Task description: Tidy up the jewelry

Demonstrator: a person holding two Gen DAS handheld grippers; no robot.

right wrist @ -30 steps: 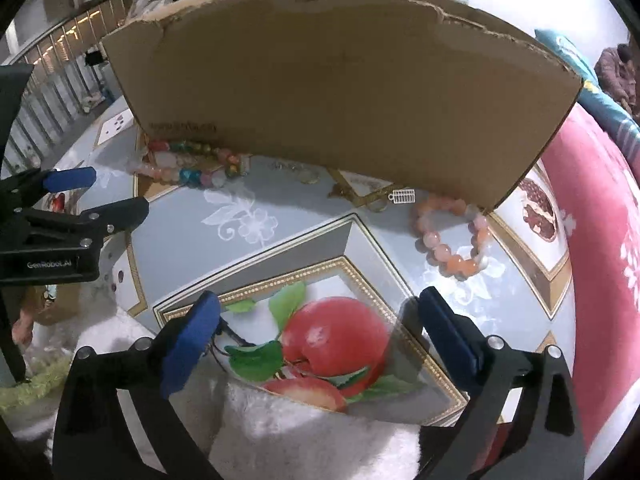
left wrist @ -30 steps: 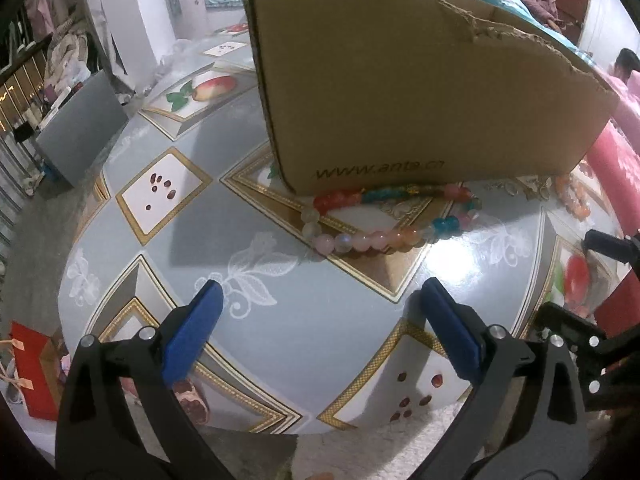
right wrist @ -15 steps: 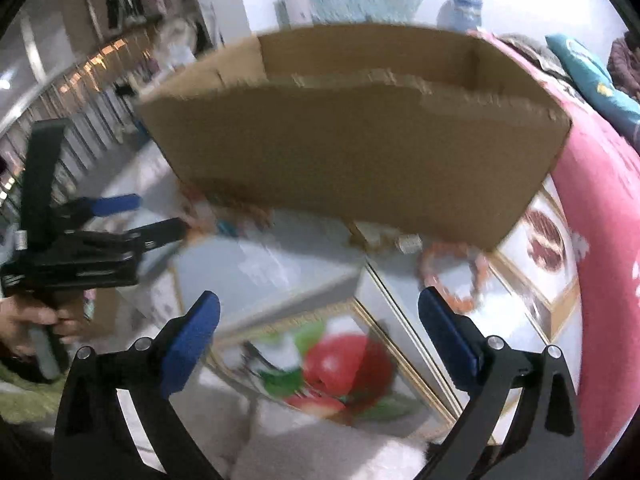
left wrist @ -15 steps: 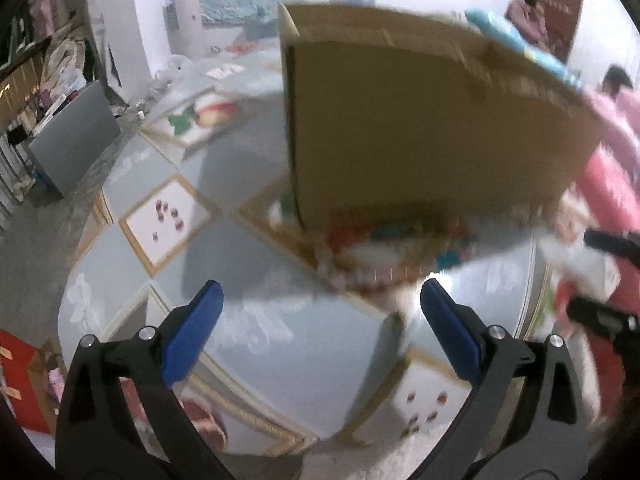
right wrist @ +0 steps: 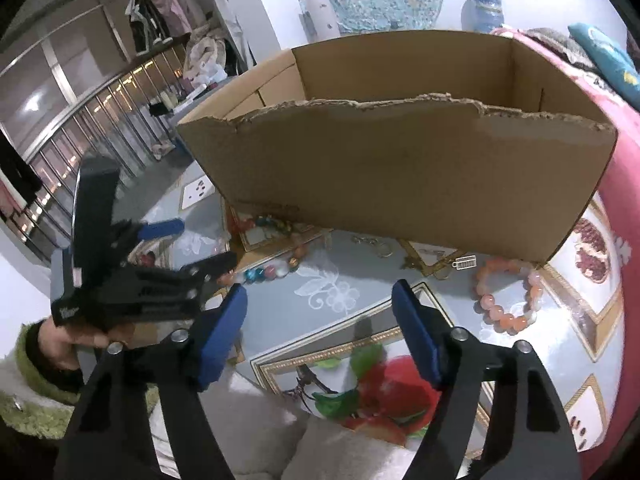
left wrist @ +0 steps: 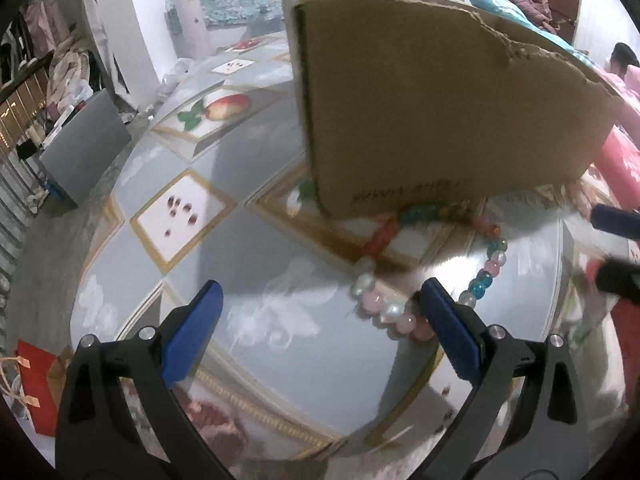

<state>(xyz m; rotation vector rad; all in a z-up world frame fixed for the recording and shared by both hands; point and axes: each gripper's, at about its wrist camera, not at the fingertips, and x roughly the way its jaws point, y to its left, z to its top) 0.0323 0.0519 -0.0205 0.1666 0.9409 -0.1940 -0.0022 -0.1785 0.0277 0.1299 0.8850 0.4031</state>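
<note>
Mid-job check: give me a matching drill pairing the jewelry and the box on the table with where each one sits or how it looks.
Things:
1. multicolour bead bracelet
2. orange bead bracelet
3. cardboard box
4. small silver charm

Descriptions:
A. open at the top, one rim torn
B. lying just off the left gripper's fingers
C. beside the orange beads, at the box's foot
D. near the box's right corner in the right wrist view

Pairs: 1-B, 2-D, 3-A, 4-C

Left black two-finger gripper [left wrist: 318, 300] with blue pads: jaws apart, empty, angled downward. Right black blue-padded gripper [right wrist: 320, 304]: jaws have just been closing, nothing between them. Left gripper appears at its 9 o'clock.
</note>
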